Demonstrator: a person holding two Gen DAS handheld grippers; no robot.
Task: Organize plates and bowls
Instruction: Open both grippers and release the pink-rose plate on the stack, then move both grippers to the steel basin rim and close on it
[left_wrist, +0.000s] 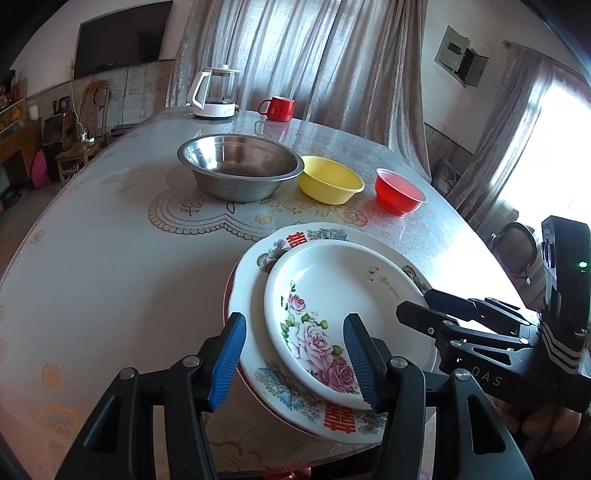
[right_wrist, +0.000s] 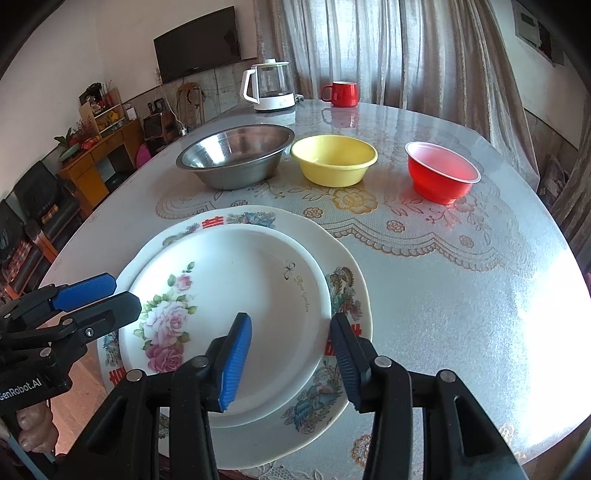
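Plates already stacked at the table's (right_wrist: 461, 295) near edge — rose plate (left_wrist: 325, 291) on the larger patterned plate (left_wrist: 255, 284). Bowls still apart toward the far edge: steel bowl (right_wrist: 236, 155), yellow bowl (right_wrist: 334, 158), red bowl (right_wrist: 441, 171). Left gripper (left_wrist: 295, 360) and right gripper (right_wrist: 291, 358) both spread wide, empty, hovering over the stack's near rim — bowls well beyond

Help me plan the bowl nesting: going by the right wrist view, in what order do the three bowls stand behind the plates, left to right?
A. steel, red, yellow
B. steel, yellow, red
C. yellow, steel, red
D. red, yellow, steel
B: the steel bowl stands at the left, the yellow bowl in the middle close beside it, and the red bowl apart at the right.
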